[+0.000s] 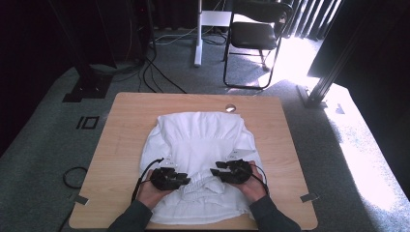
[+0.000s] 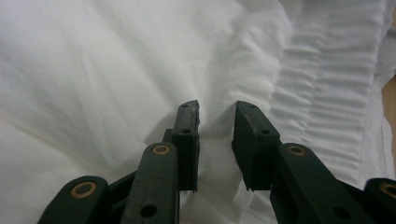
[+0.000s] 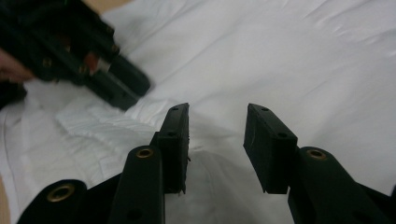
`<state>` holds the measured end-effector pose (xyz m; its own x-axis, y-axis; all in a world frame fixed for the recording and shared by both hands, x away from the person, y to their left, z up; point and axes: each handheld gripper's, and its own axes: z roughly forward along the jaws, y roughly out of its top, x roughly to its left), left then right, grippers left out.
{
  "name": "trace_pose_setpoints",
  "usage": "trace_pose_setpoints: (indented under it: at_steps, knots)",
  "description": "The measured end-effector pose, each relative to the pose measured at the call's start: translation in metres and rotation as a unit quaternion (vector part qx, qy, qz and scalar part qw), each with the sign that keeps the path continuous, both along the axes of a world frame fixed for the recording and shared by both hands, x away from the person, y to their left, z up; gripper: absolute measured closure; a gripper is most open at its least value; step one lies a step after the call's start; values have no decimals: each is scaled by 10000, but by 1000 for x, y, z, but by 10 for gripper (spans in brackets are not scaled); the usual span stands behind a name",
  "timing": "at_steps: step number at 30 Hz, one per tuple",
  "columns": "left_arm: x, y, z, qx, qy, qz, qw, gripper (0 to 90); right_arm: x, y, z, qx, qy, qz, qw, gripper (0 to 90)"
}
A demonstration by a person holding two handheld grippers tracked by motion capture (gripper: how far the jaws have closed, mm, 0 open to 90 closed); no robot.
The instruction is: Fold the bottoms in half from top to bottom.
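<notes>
A white garment (image 1: 200,140) lies spread over the middle of the wooden table (image 1: 121,145), with its gathered, ribbed band (image 1: 205,186) bunched near the front edge. In the high view my left gripper (image 1: 185,178) and right gripper (image 1: 216,173) rest on the cloth, tips facing each other across that band. Seen from the left gripper view, my left gripper (image 2: 216,112) stands open, white cloth (image 2: 116,70) under and between its jaws and the ribbed band (image 2: 322,93) to the right. My right gripper (image 3: 217,114) is open over a raised fold (image 3: 210,140). The left gripper (image 3: 70,51) shows beyond it.
A small round silver object (image 1: 230,108) lies at the table's far edge. Behind the table stand a black chair (image 1: 256,34) and a white post (image 1: 198,34), with cables (image 1: 159,79) on the carpet. A black frame leg (image 1: 329,77) stands at the right.
</notes>
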<state>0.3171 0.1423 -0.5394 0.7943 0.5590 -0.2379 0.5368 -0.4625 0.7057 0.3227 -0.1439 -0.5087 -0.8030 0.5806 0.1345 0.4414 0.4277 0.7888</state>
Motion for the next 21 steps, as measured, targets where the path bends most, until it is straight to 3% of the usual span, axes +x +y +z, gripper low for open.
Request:
trace_pose_setpoints:
  at_steps: [4,7,11,14,18,21]
  knots:
    - [-1,4,0,-119,14,41,9999,708,-9,2,-23,-414,333,318,9981,631]
    - [2,8,9,-77,-187,168,9997,662,-9,-4,-28,-359,482,358,9976,633]
    - [18,18,29,-147,-450,452,9979,638,-1,-10,-12,-233,195,117,9995,587]
    - [37,23,44,-144,-619,674,9957,606,16,-17,2,-142,-31,-262,9996,547]
    - [66,24,55,-66,-885,1020,9908,587,51,-23,11,-119,-221,-639,9976,526]
    - [93,22,52,-106,-830,1221,9890,588,79,-23,10,-139,-349,-877,9954,525]
